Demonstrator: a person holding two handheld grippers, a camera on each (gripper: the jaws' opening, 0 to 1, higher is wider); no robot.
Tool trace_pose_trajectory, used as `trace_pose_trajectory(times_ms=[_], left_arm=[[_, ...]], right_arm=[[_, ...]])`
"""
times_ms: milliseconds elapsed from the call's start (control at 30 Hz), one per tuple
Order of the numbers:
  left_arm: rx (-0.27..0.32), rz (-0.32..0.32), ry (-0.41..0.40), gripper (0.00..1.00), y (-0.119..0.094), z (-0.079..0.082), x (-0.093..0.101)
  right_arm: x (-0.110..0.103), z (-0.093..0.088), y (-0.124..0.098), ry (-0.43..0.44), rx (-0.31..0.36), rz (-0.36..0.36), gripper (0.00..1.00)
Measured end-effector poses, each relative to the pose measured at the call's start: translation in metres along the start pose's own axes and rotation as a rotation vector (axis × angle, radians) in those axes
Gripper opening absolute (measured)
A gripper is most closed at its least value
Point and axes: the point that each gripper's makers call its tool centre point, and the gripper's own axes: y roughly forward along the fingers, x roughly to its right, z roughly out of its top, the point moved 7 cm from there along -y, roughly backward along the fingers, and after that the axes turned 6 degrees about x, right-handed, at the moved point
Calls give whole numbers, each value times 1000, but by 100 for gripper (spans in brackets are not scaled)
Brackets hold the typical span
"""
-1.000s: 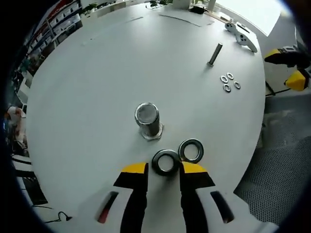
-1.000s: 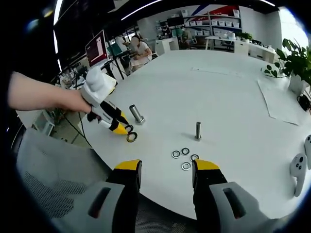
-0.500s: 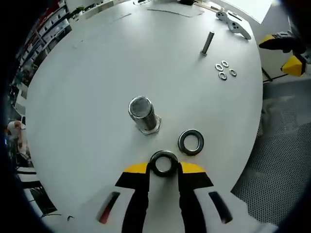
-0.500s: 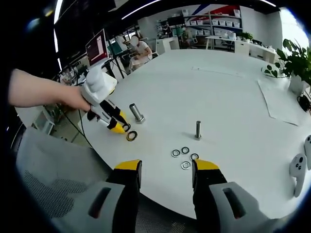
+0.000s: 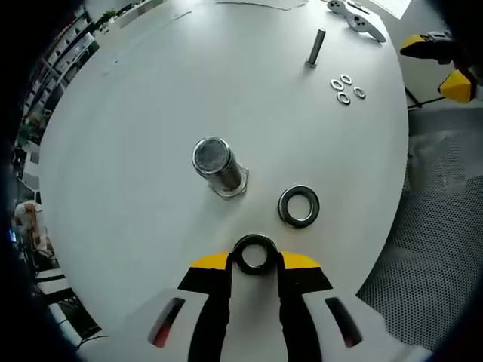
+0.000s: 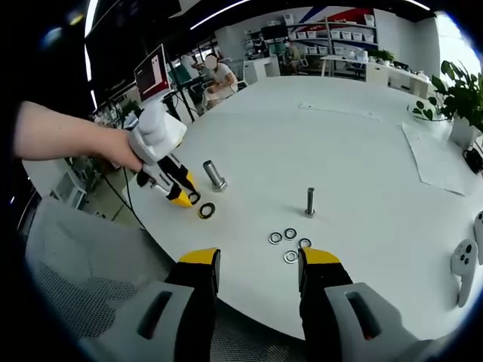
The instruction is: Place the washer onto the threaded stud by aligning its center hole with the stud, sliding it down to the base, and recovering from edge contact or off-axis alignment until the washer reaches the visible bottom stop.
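In the left gripper view my left gripper (image 5: 255, 261) is shut on a dark steel washer (image 5: 255, 240), held above the white table. The thick threaded stud (image 5: 215, 164) stands upright on its hex base just ahead and to the left. A second large washer (image 5: 284, 207) lies flat on the table right of the stud. The right gripper view shows the left gripper (image 6: 189, 198), held by a hand, beside the stud (image 6: 214, 174) and the loose washer (image 6: 206, 210). My right gripper (image 6: 259, 260) hangs open at the table's near edge, holding nothing.
A thin stud (image 6: 310, 201) stands mid-table with several small washers (image 6: 287, 243) near it. A white controller (image 6: 462, 258) lies at the right edge, with a paper sheet (image 6: 441, 151) and a potted plant (image 6: 456, 94) beyond. A seated person and desks lie past the table.
My left gripper has drawn back and up from the table with the washer in it, leaving the second washer lying beside the stud. The right gripper has barely moved.
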Motion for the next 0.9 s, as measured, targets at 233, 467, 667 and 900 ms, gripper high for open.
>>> trace_pose_trajectory(times_ms=[233, 467, 667, 900], left_arm=[[-2, -9, -37, 25, 0, -1, 2], [1, 10, -23, 22, 1, -1, 1], [-13, 21, -39, 22, 1, 0, 1], [5, 20, -89, 24, 2, -1, 1]], right_arm=[[0, 1, -1, 4, 4, 1, 44], [-2, 0, 0, -1, 0, 6, 44], [-1, 1, 0, 0, 2, 4, 44], [-1, 0, 0, 3, 1, 4, 44]])
